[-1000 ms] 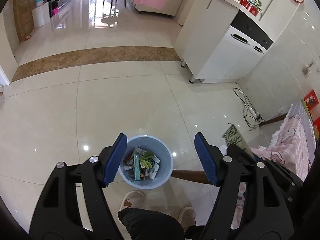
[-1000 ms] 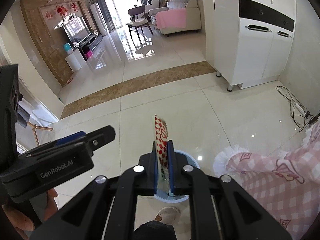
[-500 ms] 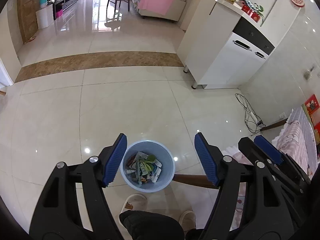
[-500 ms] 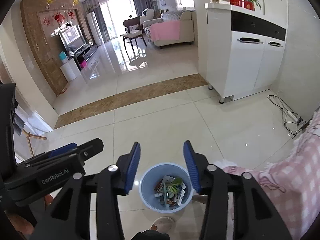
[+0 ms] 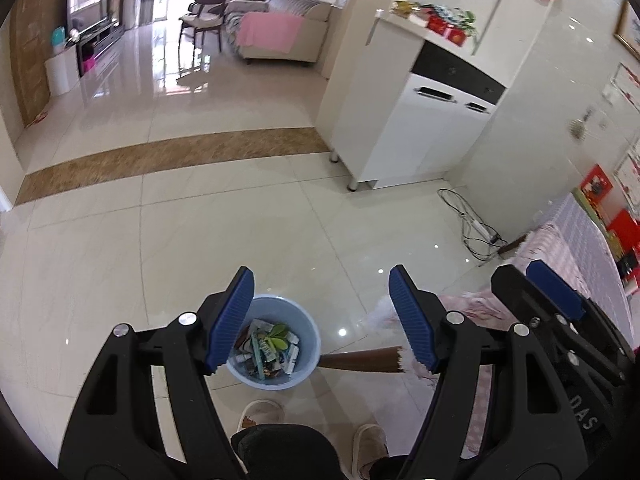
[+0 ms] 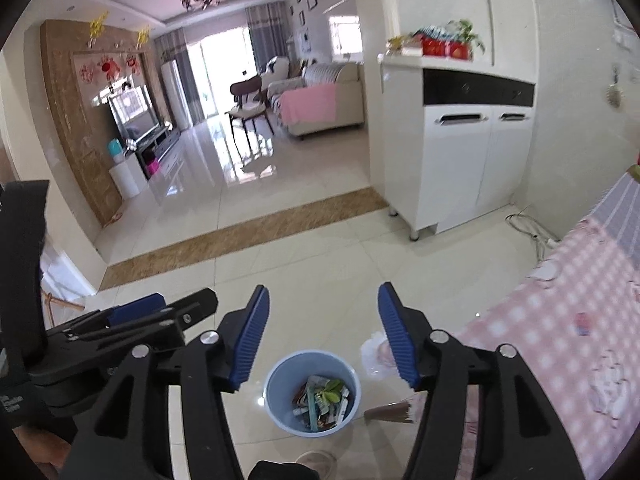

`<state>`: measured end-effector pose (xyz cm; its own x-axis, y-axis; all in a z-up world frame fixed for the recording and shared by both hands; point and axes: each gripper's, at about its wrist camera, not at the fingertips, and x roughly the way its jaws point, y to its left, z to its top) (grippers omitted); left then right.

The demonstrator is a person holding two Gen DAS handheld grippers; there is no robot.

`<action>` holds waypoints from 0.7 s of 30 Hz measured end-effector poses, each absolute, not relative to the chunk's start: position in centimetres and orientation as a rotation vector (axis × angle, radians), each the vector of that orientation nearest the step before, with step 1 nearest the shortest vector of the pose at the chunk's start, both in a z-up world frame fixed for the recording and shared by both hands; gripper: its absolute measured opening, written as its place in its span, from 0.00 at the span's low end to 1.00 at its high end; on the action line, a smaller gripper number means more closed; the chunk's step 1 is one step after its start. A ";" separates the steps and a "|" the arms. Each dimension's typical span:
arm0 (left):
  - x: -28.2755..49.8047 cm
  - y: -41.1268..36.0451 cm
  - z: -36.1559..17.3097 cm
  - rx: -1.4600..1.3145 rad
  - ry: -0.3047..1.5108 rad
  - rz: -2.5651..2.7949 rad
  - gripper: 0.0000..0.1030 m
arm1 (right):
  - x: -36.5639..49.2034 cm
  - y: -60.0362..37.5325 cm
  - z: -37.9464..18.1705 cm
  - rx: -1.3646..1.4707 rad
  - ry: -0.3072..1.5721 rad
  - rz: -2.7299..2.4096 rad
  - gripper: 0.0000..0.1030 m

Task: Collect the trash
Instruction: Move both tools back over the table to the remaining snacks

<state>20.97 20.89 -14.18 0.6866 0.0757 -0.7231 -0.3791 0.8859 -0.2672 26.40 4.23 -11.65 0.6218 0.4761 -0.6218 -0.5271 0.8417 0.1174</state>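
Note:
A light blue bin [image 5: 310,344] [image 6: 280,376] stands on the tiled floor below both grippers, holding several wrappers, small boxes and a green leaf [image 5: 276,334] [image 6: 330,390]. My left gripper [image 5: 322,316] hangs open above it, nothing between its blue pads. My right gripper [image 6: 322,332] is above the bin too; its jaws are opening and nothing is between them. In the left wrist view the right gripper [image 5: 554,292] shows at the right edge. In the right wrist view the left gripper [image 6: 136,316] shows at the left.
A table with a pink checked cloth [image 6: 560,320] [image 5: 568,236] stands to the right, one brown leg [image 5: 360,360] beside the bin. A white cabinet [image 6: 468,160] and a cable with a power strip [image 5: 476,228] lie beyond. The person's slippers [image 5: 260,412] are just below the bin.
The right gripper, shut on a red-and-white wrapper a second ago, has opened and the wrapper is gone from its jaws. Both grippers have risen; the bin looks smaller and farther.

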 end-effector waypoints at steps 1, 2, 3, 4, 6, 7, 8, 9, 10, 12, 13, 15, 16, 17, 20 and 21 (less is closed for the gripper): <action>21.0 20.4 -13.8 -0.416 0.773 0.253 0.67 | 26.0 3.4 -11.1 -0.076 0.677 0.569 0.56; 21.0 19.5 -13.4 -0.406 0.767 0.238 0.67 | 25.7 2.6 -10.6 -0.074 0.665 0.560 0.56; 21.1 18.7 -12.9 -0.394 0.762 0.225 0.67 | 25.3 1.6 -10.2 -0.073 0.653 0.545 0.56; 21.0 18.1 -12.7 -0.385 0.758 0.215 0.67 | 25.0 0.9 -9.8 -0.070 0.644 0.533 0.57; 21.0 16.5 -12.0 -0.365 0.746 0.184 0.67 | 24.5 -0.9 -9.3 -0.056 0.630 0.506 0.58; 21.1 15.6 -11.6 -0.356 0.740 0.169 0.67 | 24.1 -2.1 -9.1 -0.047 0.625 0.486 0.58; 21.2 14.6 -11.3 -0.345 0.735 0.150 0.67 | 23.8 -3.1 -9.0 -0.042 0.622 0.471 0.58; 21.2 13.7 -11.0 -0.335 0.734 0.135 0.67 | 23.6 -4.5 -8.9 -0.037 0.618 0.450 0.58; 21.4 12.8 -10.8 -0.326 0.733 0.121 0.67 | 23.5 -5.6 -8.8 -0.034 0.617 0.430 0.58; 21.9 10.4 -10.2 -0.298 0.730 0.077 0.67 | 23.2 -7.7 -8.8 -0.025 0.617 0.397 0.58; 22.2 9.2 -10.0 -0.284 0.731 0.056 0.67 | 23.1 -9.4 -8.8 -0.017 0.616 0.372 0.58; 22.8 6.7 -9.8 -0.258 0.739 0.009 0.67 | 22.7 -12.8 -8.8 -0.003 0.614 0.311 0.59; 23.1 5.3 -9.8 -0.246 0.743 -0.016 0.67 | 22.7 -14.1 -8.8 0.004 0.614 0.287 0.59; 23.5 3.9 -9.7 -0.233 0.749 -0.038 0.67 | 22.5 -15.7 -8.9 0.015 0.614 0.259 0.60; 24.1 0.2 -9.8 -0.202 0.761 -0.100 0.67 | 22.5 -20.4 -9.4 0.047 0.621 0.168 0.61; 24.4 -1.5 -9.9 -0.188 0.774 -0.130 0.67 | 22.4 -21.8 -9.6 0.059 0.624 0.141 0.63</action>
<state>24.40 -1.55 -9.92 0.7082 -0.1856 -0.6812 0.0476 0.9752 -0.2162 22.42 -21.83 -9.63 0.8021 0.1498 -0.5782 -0.1141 0.9886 0.0979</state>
